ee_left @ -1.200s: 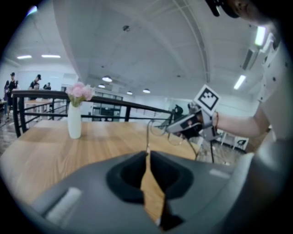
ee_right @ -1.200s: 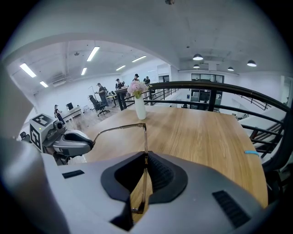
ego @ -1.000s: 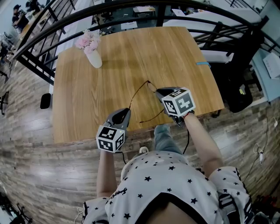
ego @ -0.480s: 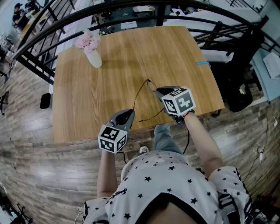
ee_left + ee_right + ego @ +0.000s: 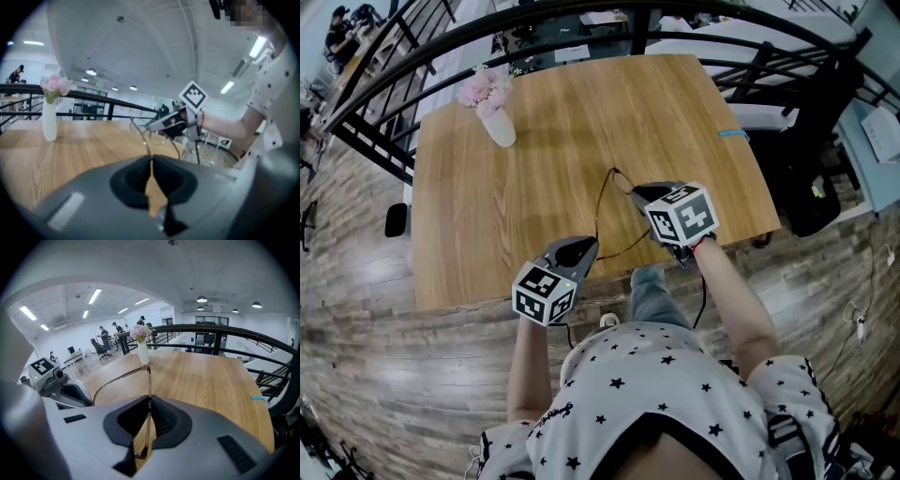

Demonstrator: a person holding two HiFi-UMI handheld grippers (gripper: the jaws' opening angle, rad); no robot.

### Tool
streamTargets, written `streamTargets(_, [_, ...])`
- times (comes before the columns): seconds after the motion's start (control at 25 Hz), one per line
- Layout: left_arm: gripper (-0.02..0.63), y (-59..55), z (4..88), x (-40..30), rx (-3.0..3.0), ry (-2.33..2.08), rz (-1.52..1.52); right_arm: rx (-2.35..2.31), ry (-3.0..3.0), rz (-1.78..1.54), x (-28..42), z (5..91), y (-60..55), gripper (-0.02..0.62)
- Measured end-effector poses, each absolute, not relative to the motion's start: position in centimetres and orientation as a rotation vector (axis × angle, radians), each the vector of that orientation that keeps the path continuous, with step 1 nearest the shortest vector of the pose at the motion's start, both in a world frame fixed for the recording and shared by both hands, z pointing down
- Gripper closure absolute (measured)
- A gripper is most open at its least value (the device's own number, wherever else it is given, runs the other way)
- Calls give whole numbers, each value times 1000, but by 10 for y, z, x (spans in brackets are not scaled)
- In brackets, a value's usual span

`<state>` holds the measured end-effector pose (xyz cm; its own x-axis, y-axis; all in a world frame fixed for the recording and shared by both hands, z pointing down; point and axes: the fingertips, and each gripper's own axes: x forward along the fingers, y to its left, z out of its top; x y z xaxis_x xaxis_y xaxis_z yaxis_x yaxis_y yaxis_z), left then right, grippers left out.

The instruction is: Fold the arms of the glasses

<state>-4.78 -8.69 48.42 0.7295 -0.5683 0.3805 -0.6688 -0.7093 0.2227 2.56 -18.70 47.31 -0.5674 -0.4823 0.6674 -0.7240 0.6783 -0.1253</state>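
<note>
The right gripper (image 5: 633,194) pinches the thin wire glasses (image 5: 149,380) by the frame, jaws narrowed onto it, just above the desk's (image 5: 534,150) near edge; the left gripper (image 5: 591,246), jaws almost together, nips the tip of one arm (image 5: 119,378), which stands out from the frame; a vase of pink flowers (image 5: 499,117) stands at the far left corner.

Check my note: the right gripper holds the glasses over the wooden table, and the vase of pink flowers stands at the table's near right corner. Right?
One slip: the vase of pink flowers stands at the table's far left corner, as the head view shows. The rest holds: the right gripper holds the glasses over the wooden table.
</note>
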Motion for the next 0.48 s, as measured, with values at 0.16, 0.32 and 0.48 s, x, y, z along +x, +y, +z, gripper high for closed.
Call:
streamTargets(0.16, [586, -84, 485, -41, 2603, -863, 432, 914, -2291, 521, 21, 471, -186, 563])
streamTargets(0.32, [586, -85, 486, -34, 2611, -804, 467, 906, -2301, 515, 16, 468, -186, 563])
streamTargets(0.48, [588, -82, 487, -28, 2611, -740, 480, 893, -2305, 500, 12, 466, -184, 563])
